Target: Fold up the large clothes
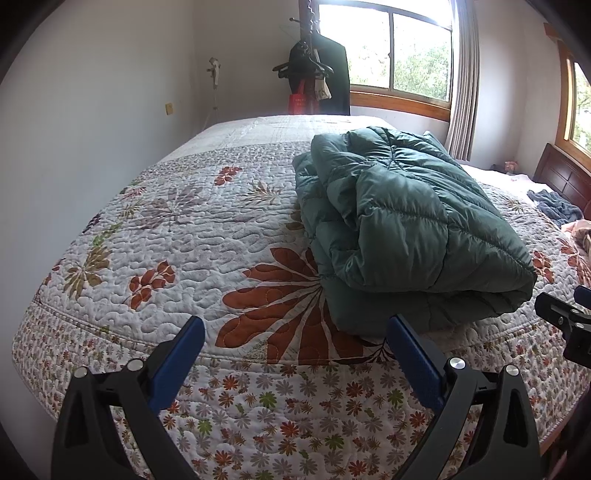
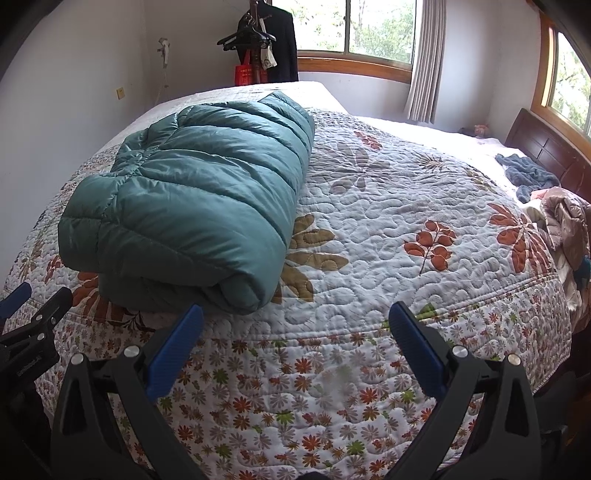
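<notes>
The left tool [image 1: 295,354] is spread wide with nothing between its blue pads [image 1: 177,363], hanging just off the near edge of the bed [image 1: 258,406]. Ahead of it and to its right lies the green puffer jacket [image 1: 399,229], folded into a thick bundle that rests on the flowered quilt [image 1: 173,236], its near edge lying just beyond the right pad. The bundle's lower layers show along its left side, stacked one over another. At the far right of this view the tip of the right tool [image 1: 565,317] shows, level with the bundle's near corner and apart from it.

The right tool [image 2: 295,350] is also wide apart and empty, likewise held over the quilt's bordered edge. From it, the puffer jacket [image 2: 199,195] sits ahead and to the left, its rolled near end just beyond the left pad [image 2: 173,354], not touching. The left tool [image 2: 33,314] shows at the far left, beside the bundle's near corner.

Far ahead and right of the right tool, near the dark wooden headboard [image 2: 546,155], lie a crumpled blue cloth [image 2: 528,177] and a pinkish garment [image 2: 569,218]. Beyond the bed's far side stands a coat rack [image 2: 258,40] with a dark coat, next to a window [image 2: 369,29]
</notes>
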A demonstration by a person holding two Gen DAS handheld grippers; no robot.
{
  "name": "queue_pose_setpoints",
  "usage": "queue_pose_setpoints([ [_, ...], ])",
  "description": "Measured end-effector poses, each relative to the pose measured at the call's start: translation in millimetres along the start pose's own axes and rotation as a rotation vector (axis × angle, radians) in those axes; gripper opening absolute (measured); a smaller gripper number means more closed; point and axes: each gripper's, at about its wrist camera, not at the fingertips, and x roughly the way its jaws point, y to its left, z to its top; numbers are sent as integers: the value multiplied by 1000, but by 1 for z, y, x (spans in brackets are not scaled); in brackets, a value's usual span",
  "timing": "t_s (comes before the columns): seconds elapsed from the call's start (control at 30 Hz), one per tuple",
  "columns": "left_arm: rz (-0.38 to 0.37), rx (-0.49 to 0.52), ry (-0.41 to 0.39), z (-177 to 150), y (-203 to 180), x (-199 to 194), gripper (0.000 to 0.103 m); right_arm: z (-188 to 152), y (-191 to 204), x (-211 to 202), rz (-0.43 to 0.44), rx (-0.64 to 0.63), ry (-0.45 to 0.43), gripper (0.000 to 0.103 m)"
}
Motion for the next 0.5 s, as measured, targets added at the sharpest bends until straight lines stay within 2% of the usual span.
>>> queue_pose_setpoints([
  [0.37, 3, 2, -2, 0, -1, 1, 99, 1, -1, 1, 10, 4, -11, 100],
  [0.5, -1, 5, -3, 0, -3, 1, 99, 1, 0, 0, 56, -2, -27, 100],
])
